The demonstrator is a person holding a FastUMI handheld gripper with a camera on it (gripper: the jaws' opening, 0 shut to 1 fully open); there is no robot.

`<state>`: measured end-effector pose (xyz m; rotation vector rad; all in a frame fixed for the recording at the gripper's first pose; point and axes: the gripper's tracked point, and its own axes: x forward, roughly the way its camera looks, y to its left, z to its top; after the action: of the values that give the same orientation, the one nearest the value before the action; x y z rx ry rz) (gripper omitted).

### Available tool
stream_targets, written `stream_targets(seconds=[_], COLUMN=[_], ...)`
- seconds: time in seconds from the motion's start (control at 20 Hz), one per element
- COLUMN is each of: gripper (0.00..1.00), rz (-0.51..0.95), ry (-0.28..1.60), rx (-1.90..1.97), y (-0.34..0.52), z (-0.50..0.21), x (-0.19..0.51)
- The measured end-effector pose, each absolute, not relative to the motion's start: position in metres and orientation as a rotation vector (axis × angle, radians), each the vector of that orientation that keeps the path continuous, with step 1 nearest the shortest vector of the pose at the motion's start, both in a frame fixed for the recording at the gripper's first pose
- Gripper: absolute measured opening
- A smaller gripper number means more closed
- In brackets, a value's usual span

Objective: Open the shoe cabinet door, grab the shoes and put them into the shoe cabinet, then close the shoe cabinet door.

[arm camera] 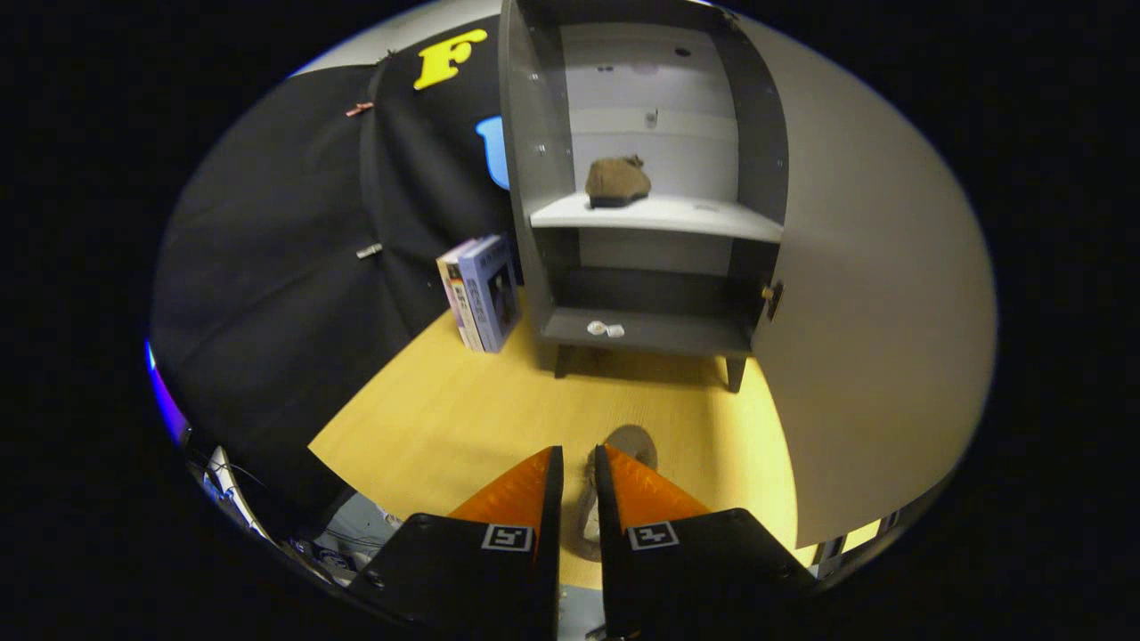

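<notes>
Cabinet (543, 160): grey, stands on short legs on the yellow wooden floor, well beyond the fingers; two open compartments, one above the other, with a pale shelf (659, 215) between them.
Door (873, 294): pale, swung wide open at the cabinet's right side, with a small knob on its inner edge near the lower compartment.
Shoe on shelf (616, 182): brown, upright, resting on the pale shelf in the upper compartment, left of the middle.
Shoe on floor (623, 445): grey-brown, lying on the floor, reaching from between the fingertips to just ahead; whether the fingers press on it is unclear.
</notes>
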<state>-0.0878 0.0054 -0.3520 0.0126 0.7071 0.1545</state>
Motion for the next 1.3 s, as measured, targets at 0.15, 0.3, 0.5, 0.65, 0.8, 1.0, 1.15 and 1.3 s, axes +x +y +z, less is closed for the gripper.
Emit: stream_targets(seconds=[0.15, 0.3, 0.5, 0.65, 0.8, 1.0, 1.15, 1.3], gripper=[0.24, 0.24, 0.24, 0.24, 0.25, 0.25, 0.29, 0.28], rz=[0.079, 0.021, -0.017, -0.020, -0.022, -0.024, -0.023, -0.034], ry=[0.816, 0.918, 0.987, 0.980, 0.999, 0.990, 0.985, 0.965], rx=[0.018, 0.027, 0.045, 0.031, 0.007, -0.002, -0.020, -0.016], y=[0.005, 0.000, 0.001, 0.002, -0.001, -0.005, -0.009, -0.012], z=[-0.410, -0.467, -0.519, -0.539, -0.556, -0.566, -0.571, -0.573], x=[-0.084, -0.090, -0.083, -0.073, -0.066, -0.047, -0.034, -0.023])
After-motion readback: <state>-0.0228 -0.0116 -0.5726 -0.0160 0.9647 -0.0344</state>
